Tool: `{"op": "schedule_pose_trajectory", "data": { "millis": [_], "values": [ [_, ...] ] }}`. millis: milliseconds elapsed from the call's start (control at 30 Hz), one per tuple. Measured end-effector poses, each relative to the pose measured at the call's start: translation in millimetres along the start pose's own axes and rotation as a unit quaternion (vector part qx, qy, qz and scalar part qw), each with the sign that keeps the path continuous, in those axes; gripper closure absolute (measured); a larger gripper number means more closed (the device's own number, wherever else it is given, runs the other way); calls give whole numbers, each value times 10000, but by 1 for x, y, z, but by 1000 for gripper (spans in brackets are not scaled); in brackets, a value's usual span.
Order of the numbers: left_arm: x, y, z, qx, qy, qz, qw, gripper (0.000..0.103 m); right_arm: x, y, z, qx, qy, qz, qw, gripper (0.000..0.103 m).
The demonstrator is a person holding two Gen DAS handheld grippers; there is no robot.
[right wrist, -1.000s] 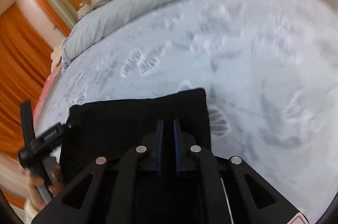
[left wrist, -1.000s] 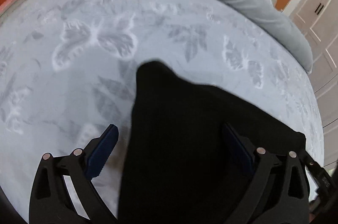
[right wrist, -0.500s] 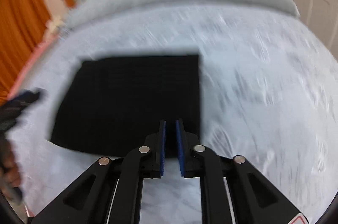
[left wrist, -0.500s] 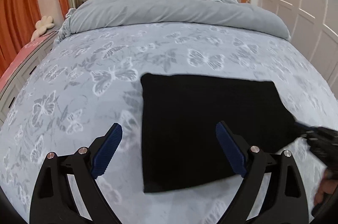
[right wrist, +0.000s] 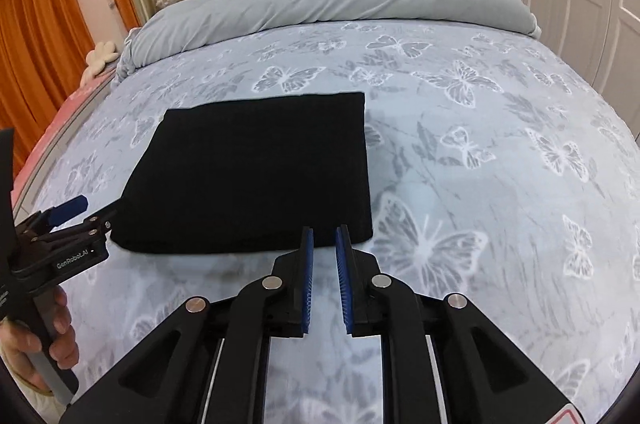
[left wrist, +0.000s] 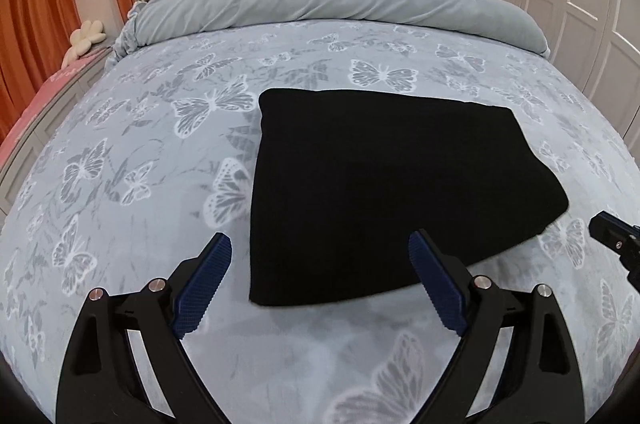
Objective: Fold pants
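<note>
Black knit pants (left wrist: 384, 192), folded into a flat near-square packet, lie on the grey butterfly-print bedspread (left wrist: 120, 160), roughly mid-bed. In the left wrist view the packet fills centre to 3 o'clock; in the right wrist view it sits from centre toward 9 o'clock.

Left gripper (left wrist: 320, 256): blue-padded jaws spread wide, nothing between them, hanging above the packet's near edge, apart from the cloth. Right gripper (right wrist: 324, 244): jaws opening from a narrow gap, nothing between them, tips just short of the packet's near right corner. Left gripper body and the holding hand (right wrist: 36, 336) show at 8 o'clock in the right wrist view.

Judgement: fold looks finished or nearly so, edges square, no loose leg or waistband showing. Step in hand reads as letting go and backing off.

To do it well: keep both tongs clear of the near hem so no layer lifts. If 1 more fold is wanted, pinch all layers at the 2 near corners together, carry them toward 12 o'clock evenly, set down flat.

Rolled grey duvet (left wrist: 340, 4) at 12 o'clock, well apart.
</note>
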State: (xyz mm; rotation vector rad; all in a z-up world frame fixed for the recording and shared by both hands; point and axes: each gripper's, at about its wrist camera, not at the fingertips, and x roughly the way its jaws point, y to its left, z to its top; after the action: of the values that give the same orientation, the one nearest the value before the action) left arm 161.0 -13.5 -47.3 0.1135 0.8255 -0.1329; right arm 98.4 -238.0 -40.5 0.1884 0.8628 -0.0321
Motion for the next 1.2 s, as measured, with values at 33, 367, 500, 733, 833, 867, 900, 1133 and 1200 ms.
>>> {"op": "schedule_pose_trajectory", "data": {
  "millis": [33, 367, 500, 733, 833, 867, 900, 1133, 1200],
  "values": [
    [-6, -1, -5, -2, -34, -11, 10000, 15, -4, 0, -4, 20, -17, 4, 10000, 89],
    [-27, 13, -32, -461, 234, -293, 9982, 11, -11, -11, -24, 61, -65, -162, 9998, 73],
    [21, 52, -32, -1559, 895, -1460, 9728, 10, 7, -40, -2, 599, -242, 61, 9979, 20],
    [80, 85, -34, -2630, 1125, -1800, 9411, 27, 84, -56, 8, 1388, 380, 653, 9874, 35],
    [87, 76, -29, -2213, 1158, -1625, 9546, 58, 90, -43, 14, 1245, 315, 842, 9881, 72],
    [81, 75, -27, -2217, 1105, -1652, 9546, 66, 77, -36, 20, 1218, 186, 872, 9885, 74],
    [78, 73, -24, -2157, 1074, -1626, 9568, 67, 63, -31, 25, 1108, 8, 894, 9898, 76],
    [78, 78, -26, -1989, 1034, -1472, 9634, 58, 89, -47, 5, 1147, 545, 589, 9902, 57],
    [59, 77, -23, -1953, 888, -1307, 9679, 58, 51, -34, 12, 853, 29, 169, 9962, 69]
  ]
}}
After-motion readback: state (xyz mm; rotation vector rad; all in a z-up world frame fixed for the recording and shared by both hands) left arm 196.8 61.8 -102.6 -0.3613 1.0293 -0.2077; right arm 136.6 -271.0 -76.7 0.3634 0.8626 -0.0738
